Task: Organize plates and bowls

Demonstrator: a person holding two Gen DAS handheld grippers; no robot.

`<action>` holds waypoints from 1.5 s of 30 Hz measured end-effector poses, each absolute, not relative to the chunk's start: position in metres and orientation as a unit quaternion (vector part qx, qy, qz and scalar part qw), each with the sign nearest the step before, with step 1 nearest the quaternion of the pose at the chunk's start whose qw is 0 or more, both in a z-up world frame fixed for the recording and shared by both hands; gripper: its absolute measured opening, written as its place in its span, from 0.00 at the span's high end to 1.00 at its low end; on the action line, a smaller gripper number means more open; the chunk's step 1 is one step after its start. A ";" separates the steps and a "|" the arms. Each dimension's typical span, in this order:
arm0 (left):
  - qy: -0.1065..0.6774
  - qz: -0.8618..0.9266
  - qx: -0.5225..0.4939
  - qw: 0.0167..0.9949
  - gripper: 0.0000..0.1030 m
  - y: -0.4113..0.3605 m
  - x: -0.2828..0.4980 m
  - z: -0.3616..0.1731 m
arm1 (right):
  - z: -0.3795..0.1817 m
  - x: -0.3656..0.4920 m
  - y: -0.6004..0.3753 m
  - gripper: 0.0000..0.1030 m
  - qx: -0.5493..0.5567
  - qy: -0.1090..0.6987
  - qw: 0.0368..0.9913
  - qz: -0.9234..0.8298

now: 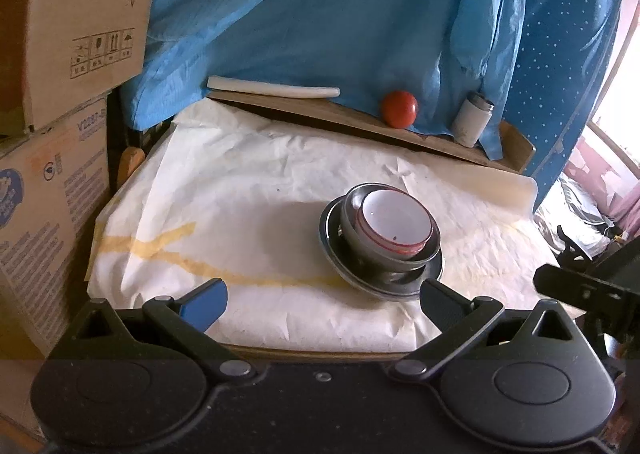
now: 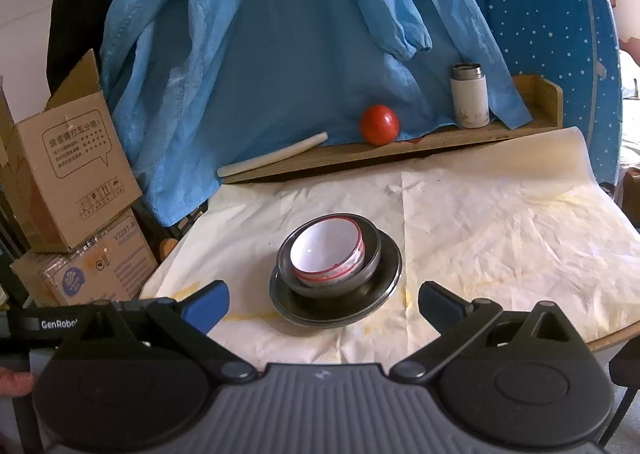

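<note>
A white bowl with a red rim (image 1: pixel 396 224) sits inside a dark metal bowl (image 1: pixel 360 238), which sits on a dark metal plate (image 1: pixel 332 250) on the paper-covered table. The stack also shows in the right wrist view: white bowl (image 2: pixel 326 250), metal bowl (image 2: pixel 372 258), plate (image 2: pixel 390 278). My left gripper (image 1: pixel 322 300) is open and empty, near the table's front edge, with the stack just beyond its right finger. My right gripper (image 2: pixel 324 304) is open and empty, just in front of the stack.
A wooden shelf (image 2: pixel 440 140) at the back holds a red ball (image 2: pixel 379 125), a white flask (image 2: pixel 469 96) and a white rod (image 2: pixel 272 156). Blue cloth (image 2: pixel 300 34) hangs behind. Cardboard boxes (image 1: pixel 60 54) stand at the left. White paper (image 1: pixel 240 194) covers the table.
</note>
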State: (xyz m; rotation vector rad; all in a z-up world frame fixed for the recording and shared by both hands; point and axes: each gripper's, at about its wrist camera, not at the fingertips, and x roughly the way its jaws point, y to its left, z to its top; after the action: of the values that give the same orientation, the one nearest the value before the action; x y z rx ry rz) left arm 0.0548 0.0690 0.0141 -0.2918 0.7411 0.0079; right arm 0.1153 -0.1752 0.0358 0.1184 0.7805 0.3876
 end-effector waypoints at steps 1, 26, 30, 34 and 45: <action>0.360 0.005 -0.140 0.922 0.01 0.069 0.053 0.014 | 0.036 0.114 -0.175 0.00 0.056 0.376 0.905 0.188; 0.365 -0.002 -0.117 0.924 0.01 0.059 0.045 -0.004 | 0.020 0.101 -0.182 0.00 0.041 0.395 0.900 0.181; 0.367 -0.003 -0.116 0.923 0.01 0.058 0.045 -0.005 | 0.019 0.102 -0.184 0.00 0.042 0.398 0.899 0.180; 0.367 -0.004 -0.111 0.923 0.01 0.056 0.043 -0.005 | 0.019 0.103 -0.182 0.00 0.039 0.401 0.897 0.184; 0.368 -0.003 -0.110 0.923 0.01 0.055 0.043 -0.005 | 0.018 0.104 -0.181 0.00 0.031 0.402 0.896 0.187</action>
State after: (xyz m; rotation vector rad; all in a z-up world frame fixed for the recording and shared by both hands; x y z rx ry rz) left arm 0.0433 0.0545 -0.0050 -0.2260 0.7563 -0.0069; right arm 0.1039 -0.1810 0.0184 0.0634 0.8323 0.3878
